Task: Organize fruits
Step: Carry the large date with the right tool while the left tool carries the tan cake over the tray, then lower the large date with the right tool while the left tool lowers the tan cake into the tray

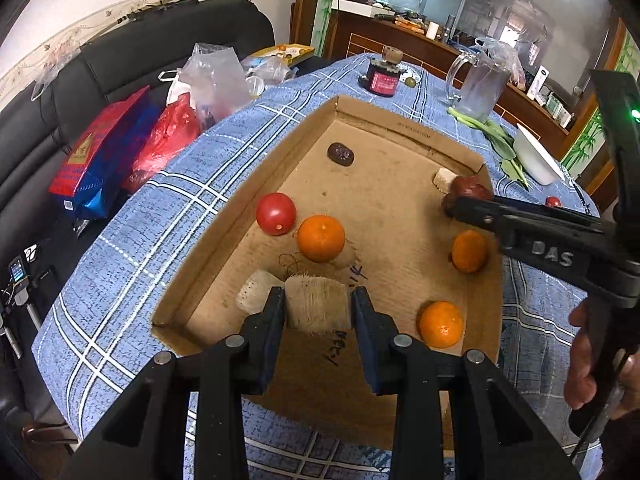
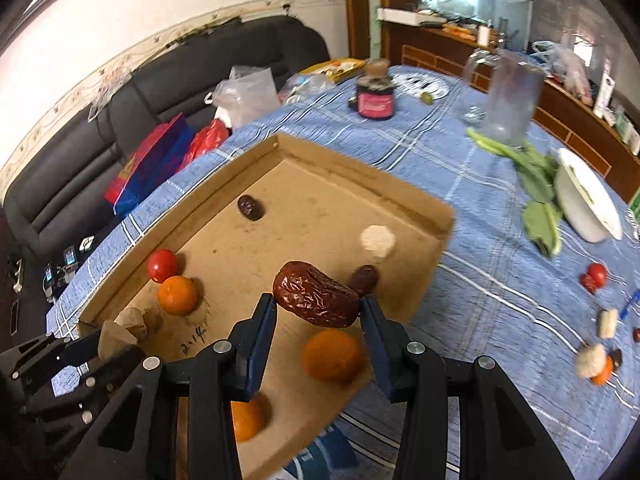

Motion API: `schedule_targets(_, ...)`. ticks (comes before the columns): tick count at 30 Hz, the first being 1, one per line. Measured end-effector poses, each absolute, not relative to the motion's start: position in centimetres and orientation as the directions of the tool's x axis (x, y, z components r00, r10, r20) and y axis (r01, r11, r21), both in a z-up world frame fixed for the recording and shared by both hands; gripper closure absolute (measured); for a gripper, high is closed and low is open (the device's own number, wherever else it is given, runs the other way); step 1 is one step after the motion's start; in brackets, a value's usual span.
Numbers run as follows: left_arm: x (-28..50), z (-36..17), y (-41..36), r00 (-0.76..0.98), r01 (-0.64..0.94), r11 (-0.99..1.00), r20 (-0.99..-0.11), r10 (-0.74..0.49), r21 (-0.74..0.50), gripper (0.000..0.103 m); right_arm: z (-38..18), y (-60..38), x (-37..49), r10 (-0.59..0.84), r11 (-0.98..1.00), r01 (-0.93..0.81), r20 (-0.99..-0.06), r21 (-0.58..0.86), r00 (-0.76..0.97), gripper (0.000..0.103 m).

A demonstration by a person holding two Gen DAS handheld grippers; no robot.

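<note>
Two hand-held grippers are over my shallow cardboard tray (image 1: 248, 184) on the blue plaid counter (image 1: 132, 264). My left hand-held gripper (image 1: 318, 308) is clenched on a pale fibrous chunk (image 1: 316, 300) at the tray's near-left corner, just beside a second pale piece (image 1: 256, 292). My right hand-held gripper (image 2: 318, 312) grasps a wrinkled red date (image 2: 316, 294) above the tray's right side. Crowding the tray floor I see a tomato (image 1: 276, 214) touching an orange (image 1: 321, 238), two more oranges (image 1: 469, 251) (image 1: 441, 324) on the right, a dark date (image 1: 341, 154) near the far wall and a pale piece (image 2: 377, 241) by the right wall. Beyond the tray stand a dark jar (image 1: 383, 78), a glass pitcher (image 1: 478, 88), leafy greens (image 2: 536, 184) and a white bowl (image 2: 588, 200); loose fruit (image 2: 596, 274) lies further right on the cloth. Bags (image 1: 120, 148) sit on the black sofa (image 1: 80, 92).
</note>
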State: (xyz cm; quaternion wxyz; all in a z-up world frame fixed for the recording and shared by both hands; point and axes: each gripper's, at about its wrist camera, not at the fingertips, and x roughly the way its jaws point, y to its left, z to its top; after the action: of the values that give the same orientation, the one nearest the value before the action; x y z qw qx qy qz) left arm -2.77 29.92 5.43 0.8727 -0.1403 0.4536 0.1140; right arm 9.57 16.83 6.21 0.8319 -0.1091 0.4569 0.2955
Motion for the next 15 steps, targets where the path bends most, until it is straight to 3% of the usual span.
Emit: schedule_targets(15,-1.3,3.4,30.2,0.528,-0.333,0.932,-0.847,0.061,-0.14,0.07,2.8,19.8,11.2,0.36,0.775,-0.629,-0.86,0.06,0.362,0.056)
